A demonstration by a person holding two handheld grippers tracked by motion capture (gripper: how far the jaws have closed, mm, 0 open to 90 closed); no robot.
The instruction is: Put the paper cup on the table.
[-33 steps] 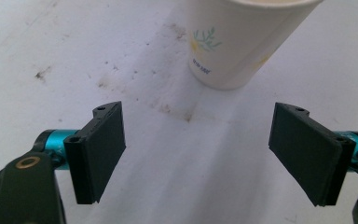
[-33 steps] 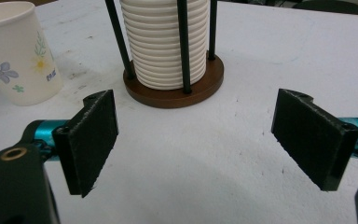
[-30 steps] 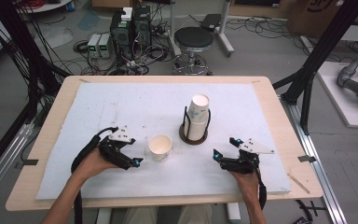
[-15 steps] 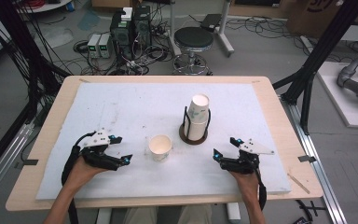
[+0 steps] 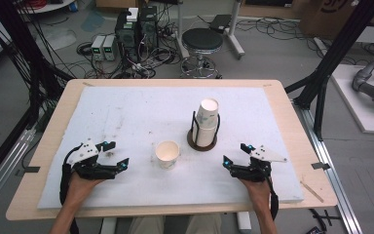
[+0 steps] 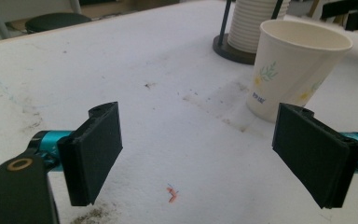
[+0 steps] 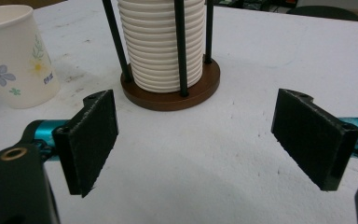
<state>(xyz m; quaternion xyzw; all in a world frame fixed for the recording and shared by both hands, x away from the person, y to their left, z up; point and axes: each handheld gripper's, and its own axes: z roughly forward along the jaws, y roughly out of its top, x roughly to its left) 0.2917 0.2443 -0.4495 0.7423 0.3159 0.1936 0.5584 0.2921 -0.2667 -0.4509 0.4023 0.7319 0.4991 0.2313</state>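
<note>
A single paper cup (image 5: 167, 154) stands upright and open-mouthed on the white mat (image 5: 126, 112) that covers the counter (image 5: 282, 97), a little toward six o'clock from the mat's middle in the high view. It has a flower print on its side, seen in both gripper views. Nothing touches it.

At about one o'clock from the cup, near but apart, a stack of nested cups (image 5: 206, 122) stands upright in a holder (image 5: 202, 142) with a round brown base and thin dark rods around the stack.

The left gripper (image 5: 117, 156) lies at nine o'clock from the cup, well clear of it, held low over the mat by the person's left hand (image 5: 80, 187). Its fingers have just been opening and stand wide apart with nothing between them; in the left gripper view the cup sits beyond the right-hand finger (image 6: 314, 156), untouched.

The right gripper (image 5: 234, 155) rests at about three o'clock from the cup, at five o'clock from the holder, in the person's right hand (image 5: 258, 187). Its fingers also gape wide and empty, pointed at the holder's base.
</note>
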